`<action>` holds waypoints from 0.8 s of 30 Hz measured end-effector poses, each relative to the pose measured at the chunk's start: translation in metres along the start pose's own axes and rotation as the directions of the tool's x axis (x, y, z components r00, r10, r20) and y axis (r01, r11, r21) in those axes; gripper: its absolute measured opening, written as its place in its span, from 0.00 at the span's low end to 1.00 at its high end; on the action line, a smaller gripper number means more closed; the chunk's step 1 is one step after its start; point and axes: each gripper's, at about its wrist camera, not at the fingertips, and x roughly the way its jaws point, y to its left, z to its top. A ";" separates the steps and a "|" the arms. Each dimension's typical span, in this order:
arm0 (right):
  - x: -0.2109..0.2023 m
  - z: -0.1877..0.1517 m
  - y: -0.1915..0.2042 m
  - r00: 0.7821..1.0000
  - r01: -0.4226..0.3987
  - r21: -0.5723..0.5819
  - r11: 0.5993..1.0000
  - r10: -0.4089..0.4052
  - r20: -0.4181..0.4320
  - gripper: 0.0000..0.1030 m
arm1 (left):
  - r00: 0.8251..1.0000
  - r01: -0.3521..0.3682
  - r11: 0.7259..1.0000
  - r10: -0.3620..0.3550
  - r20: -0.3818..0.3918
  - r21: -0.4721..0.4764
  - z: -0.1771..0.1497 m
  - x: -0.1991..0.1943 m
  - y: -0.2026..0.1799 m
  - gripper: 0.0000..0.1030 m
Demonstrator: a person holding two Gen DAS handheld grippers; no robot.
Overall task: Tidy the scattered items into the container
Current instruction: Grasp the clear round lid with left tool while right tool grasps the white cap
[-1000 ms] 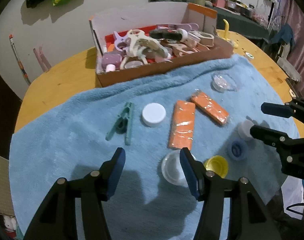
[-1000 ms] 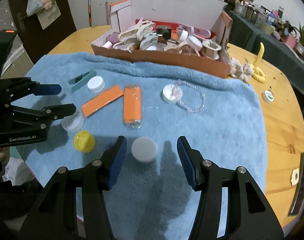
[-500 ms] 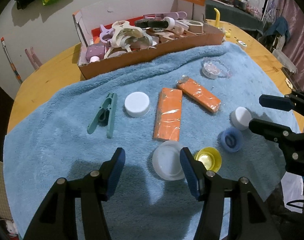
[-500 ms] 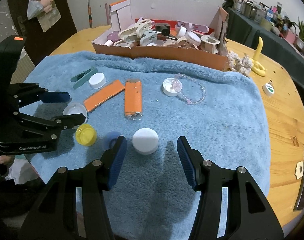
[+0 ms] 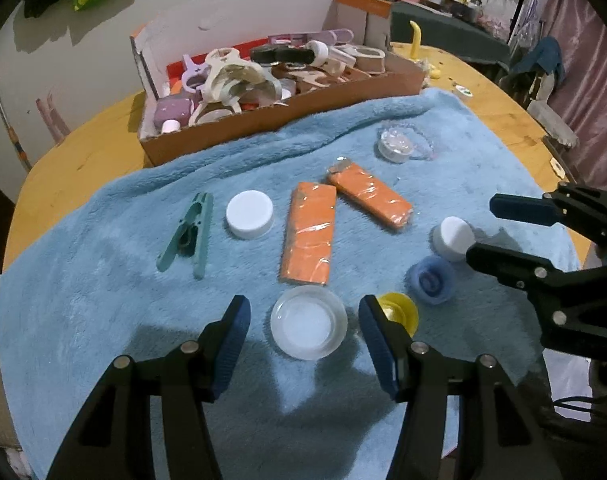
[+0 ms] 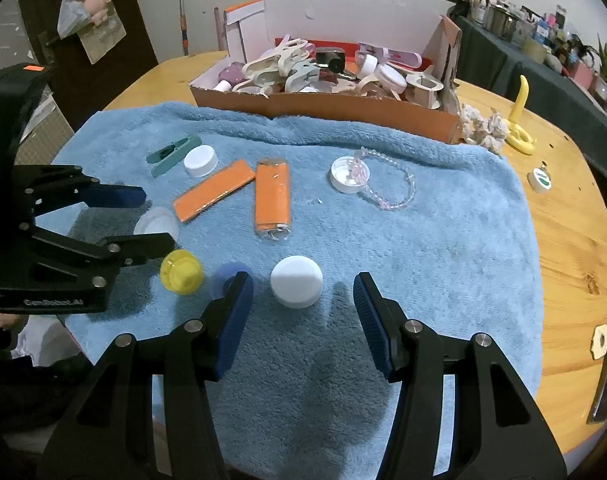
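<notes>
A cardboard box (image 5: 287,120) (image 6: 343,110) full of clips and lids stands at the back of a blue towel (image 5: 103,320). Scattered on the towel are a clear lid (image 5: 309,328), a yellow cap (image 5: 399,314), a blue cap (image 5: 431,280), a white cap (image 6: 296,287), two orange packets (image 5: 309,238) (image 5: 371,198), another white cap (image 5: 250,214), a green clip (image 5: 187,236) and a bead bracelet on a lid (image 6: 349,174). My left gripper (image 5: 303,328) is open around the clear lid. My right gripper (image 6: 301,300) is open around the white cap.
The towel lies on a round wooden table (image 6: 575,240). A yellow hook (image 6: 519,120), a crumpled white thing (image 6: 483,126) and a small green-white disc (image 6: 540,180) lie on the bare wood at the right. A dark shelf with clutter stands behind.
Both grippers have moved forward and down. The clear lid now sits between the left fingers, and the white cap sits between the right fingers. Both stayed open.
</notes>
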 end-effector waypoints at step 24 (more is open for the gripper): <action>0.019 -0.003 -0.003 1.000 -0.021 -0.001 1.000 0.021 -0.016 0.49 | 1.000 -0.009 1.000 0.009 -0.020 -0.005 -0.003 0.010 0.005 0.55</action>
